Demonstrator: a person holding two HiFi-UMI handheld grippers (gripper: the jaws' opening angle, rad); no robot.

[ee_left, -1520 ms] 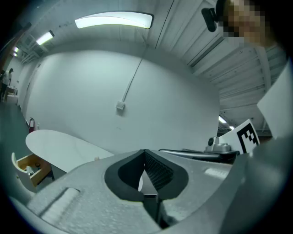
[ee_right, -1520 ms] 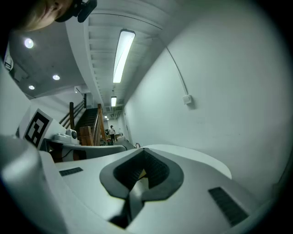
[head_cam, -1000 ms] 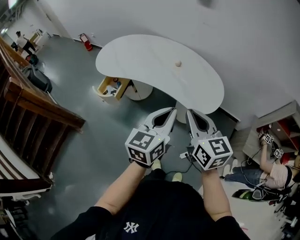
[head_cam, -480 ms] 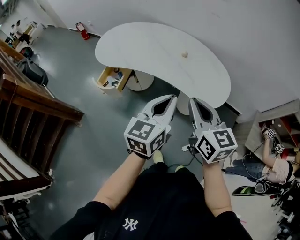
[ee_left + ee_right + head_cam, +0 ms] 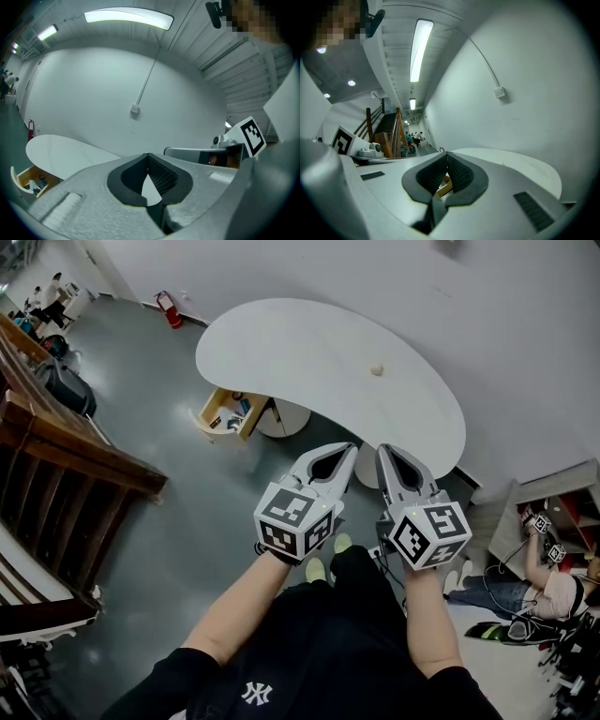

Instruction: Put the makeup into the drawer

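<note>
Seen from the head view, both tools are held side by side in front of the person's black shirt, pointing toward 12 o'clock at a white kidney-shaped surface (image 5: 309, 352). The left tool (image 5: 351, 447) has its jaws pressed together at the tips, with only an empty teardrop gap behind them and nothing pinched. The right tool (image 5: 382, 448) is just beside it at 3 o'clock and is closed the same way, its tips meeting and holding nothing. A small beige item (image 5: 377, 369), too small to identify, sits alone on the surface at 12 o'clock from the right tool, well apart from both tools. The drawer (image 5: 225, 413) stands pulled open under the surface's left end, at 10 o'clock from the left tool, its yellow wooden inside showing a few small things. A brown wooden stair railing (image 5: 75, 451) runs along the 9 o'clock side, and a person (image 5: 548, 587) sits on the floor at 4 o'clock
</note>
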